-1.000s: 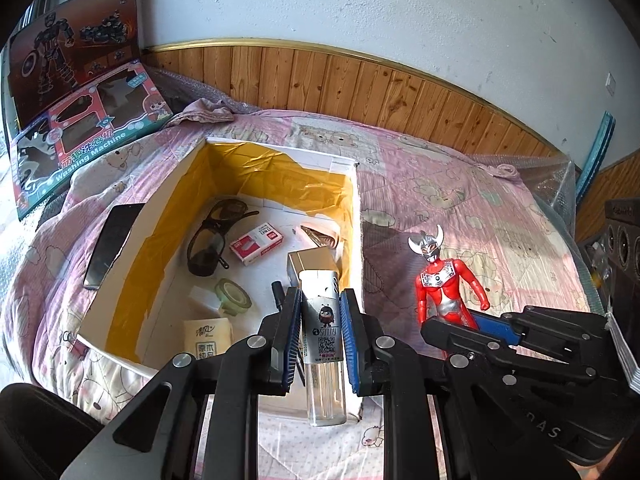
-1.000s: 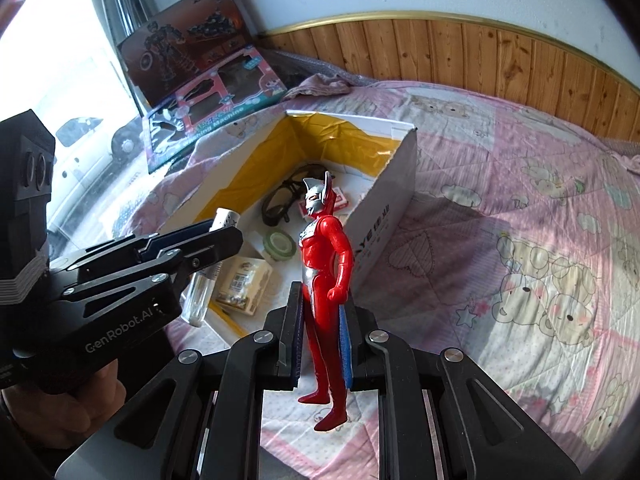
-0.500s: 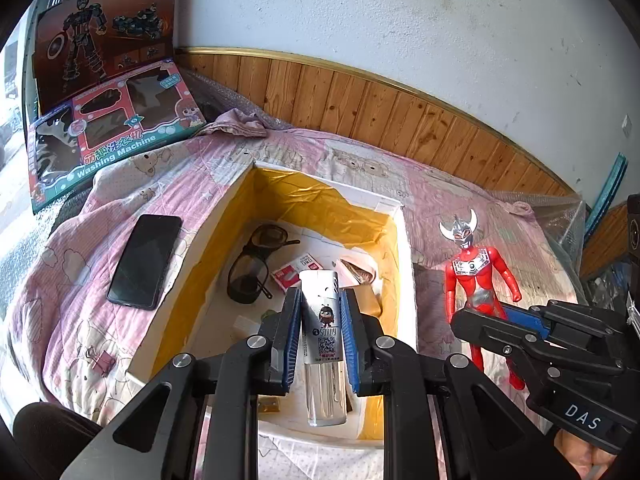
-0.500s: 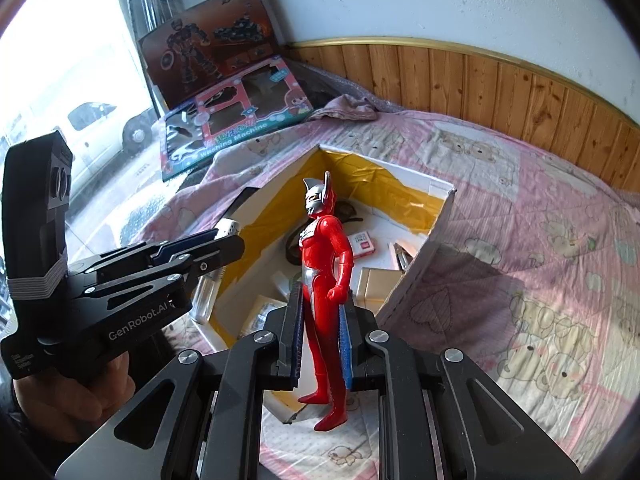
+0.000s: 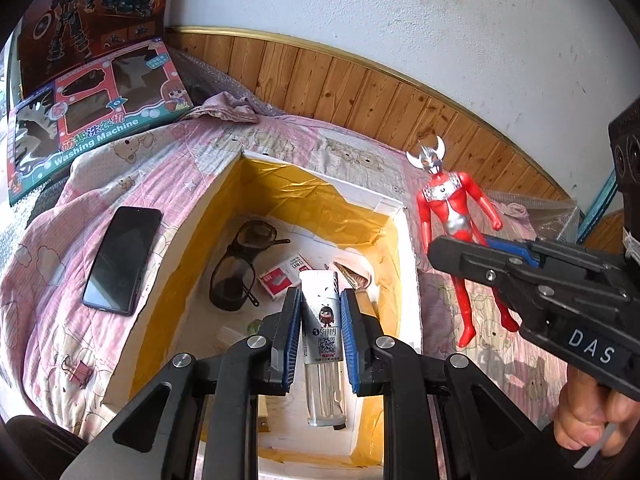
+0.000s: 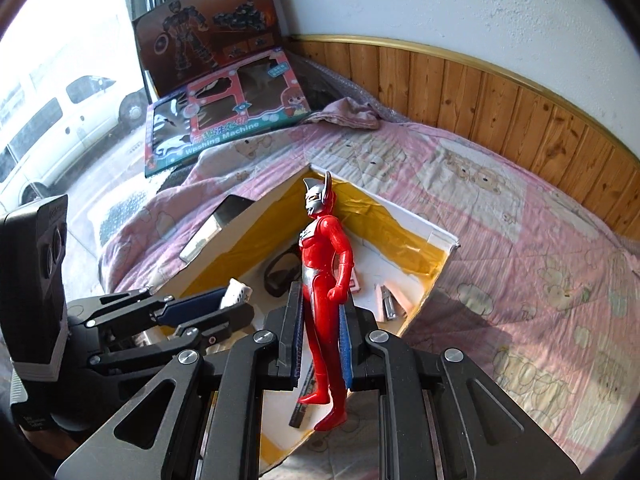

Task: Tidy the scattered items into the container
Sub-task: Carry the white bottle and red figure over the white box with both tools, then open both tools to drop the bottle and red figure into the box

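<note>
My left gripper (image 5: 320, 304) is shut on a clear lighter (image 5: 323, 344) with a silver cap, held above the open white box (image 5: 394, 248) lined with yellow tape. My right gripper (image 6: 319, 312) is shut on the legs of a red and silver hero figure (image 6: 325, 280), upright over the box's near corner. That figure (image 5: 452, 216) also shows in the left wrist view, just right of the box, clamped by the right gripper (image 5: 492, 248). Inside the box lie sunglasses (image 5: 240, 264), a red card pack (image 5: 284, 276) and other small items.
A black phone (image 5: 120, 260) and a pink binder clip (image 5: 80, 372) lie on the pink quilt (image 5: 52, 280) left of the box. Toy boxes (image 5: 92, 112) lean against the wall at the back left. Wooden panelling (image 6: 500, 96) runs behind the bed. A hand (image 5: 592, 420) grips the right tool.
Both grippers have risen and pulled back from the box, which now looks smaller and further away. Each keeps hold of its item; the phone and binder clip have come into view.
</note>
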Tool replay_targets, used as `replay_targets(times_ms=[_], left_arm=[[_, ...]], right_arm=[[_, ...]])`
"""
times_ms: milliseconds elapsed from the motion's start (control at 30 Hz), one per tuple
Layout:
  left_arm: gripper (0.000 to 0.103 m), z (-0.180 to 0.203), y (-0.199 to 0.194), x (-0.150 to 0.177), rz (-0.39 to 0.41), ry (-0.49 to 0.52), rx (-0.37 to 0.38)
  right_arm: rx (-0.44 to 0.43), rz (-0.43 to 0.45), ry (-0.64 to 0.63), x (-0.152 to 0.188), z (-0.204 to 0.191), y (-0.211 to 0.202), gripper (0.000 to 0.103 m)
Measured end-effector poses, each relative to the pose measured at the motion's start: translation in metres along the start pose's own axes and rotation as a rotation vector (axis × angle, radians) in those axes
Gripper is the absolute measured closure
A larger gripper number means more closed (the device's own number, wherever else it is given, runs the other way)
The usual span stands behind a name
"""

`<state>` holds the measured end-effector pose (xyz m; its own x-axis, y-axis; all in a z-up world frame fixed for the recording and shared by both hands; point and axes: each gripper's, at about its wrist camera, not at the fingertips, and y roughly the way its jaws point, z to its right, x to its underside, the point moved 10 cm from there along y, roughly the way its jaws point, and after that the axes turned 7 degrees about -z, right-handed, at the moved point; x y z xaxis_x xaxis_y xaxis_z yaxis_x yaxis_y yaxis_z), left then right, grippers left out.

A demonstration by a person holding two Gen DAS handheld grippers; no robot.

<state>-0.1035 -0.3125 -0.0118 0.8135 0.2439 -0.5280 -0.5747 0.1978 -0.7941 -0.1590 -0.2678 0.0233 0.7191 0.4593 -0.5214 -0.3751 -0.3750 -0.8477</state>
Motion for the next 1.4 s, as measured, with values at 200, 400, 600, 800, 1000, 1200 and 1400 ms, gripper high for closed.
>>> replay_targets(times_ms=[200,400,600,800,1000,1200,1400], left_arm=[[0.082,0.007,0.022,-0.001,-0.044,-0.009,0.035],[0.082,0.012,0.041,-0.005,-0.075,-0.004,0.032],[0.082,0.002,0.062,-0.012,-0.12,-0.057,0.028],[0.082,0.0,0.075,-0.014,-0.158,-0.077,0.031],[0.082,-0.007,0.09,-0.013,-0.197,-0.114,0.026],[0.082,-0.015,0.102,-0.016,-0.226,-0.132,0.009],[0.052,-0.028,0.096,-0.025,-0.205,-0.13,-0.05]], right_arm=[[-0.001,-0.045,-0.021,-0.011,0.008,0.024,0.087],[-0.019,-0.102,-0.006,-0.017,0.019,0.054,0.087],[-0.016,-0.161,-0.015,-0.021,0.029,0.08,0.087],[-0.012,-0.213,-0.034,-0.022,0.036,0.102,0.087],[0.008,-0.248,-0.05,-0.024,0.043,0.119,0.087],[0.029,-0.259,-0.028,-0.028,0.055,0.136,0.084],[0.029,-0.24,0.023,-0.028,0.069,0.129,0.066]])
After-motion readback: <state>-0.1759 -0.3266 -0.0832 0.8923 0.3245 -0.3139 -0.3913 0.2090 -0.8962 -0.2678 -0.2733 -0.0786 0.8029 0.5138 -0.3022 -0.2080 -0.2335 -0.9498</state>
